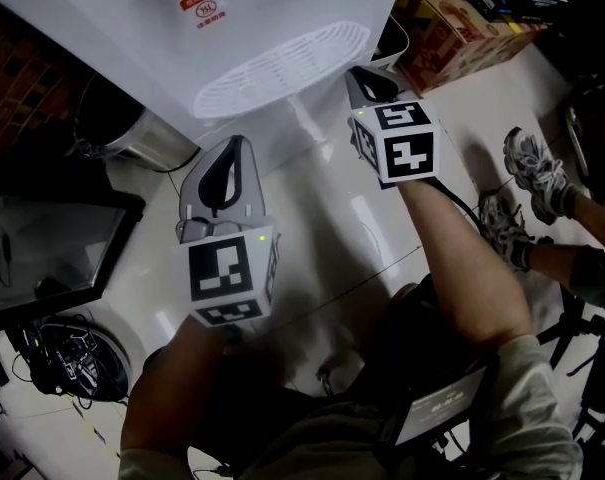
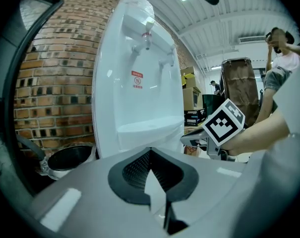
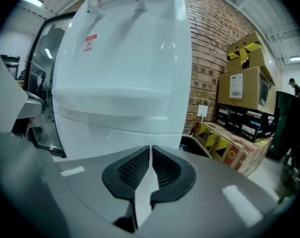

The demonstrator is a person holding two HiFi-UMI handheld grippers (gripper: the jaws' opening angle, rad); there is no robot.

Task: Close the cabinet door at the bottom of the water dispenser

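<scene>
The white water dispenser (image 1: 232, 28) stands ahead, with its round drip grille (image 1: 282, 68) seen from above. In the right gripper view its lower front panel (image 3: 115, 133) is a flat white face just beyond my jaws; I see no gap at its edges. My right gripper (image 1: 367, 80) (image 3: 150, 151) points at that lower front from the right, its jaws together with nothing between them. Further back and to the left, my left gripper (image 1: 225, 160) (image 2: 150, 152) is shut and holds nothing. The left gripper view also shows the right gripper (image 2: 192, 140) beside the dispenser.
A steel bin (image 1: 142, 138) stands left of the dispenser against the brick wall (image 2: 50, 83). Cardboard boxes (image 1: 462, 18) (image 3: 244, 88) are stacked at the right. A dark glass panel (image 1: 42, 248) and cables (image 1: 72, 358) lie at the left. Another person's shoes (image 1: 532, 168) are at the right.
</scene>
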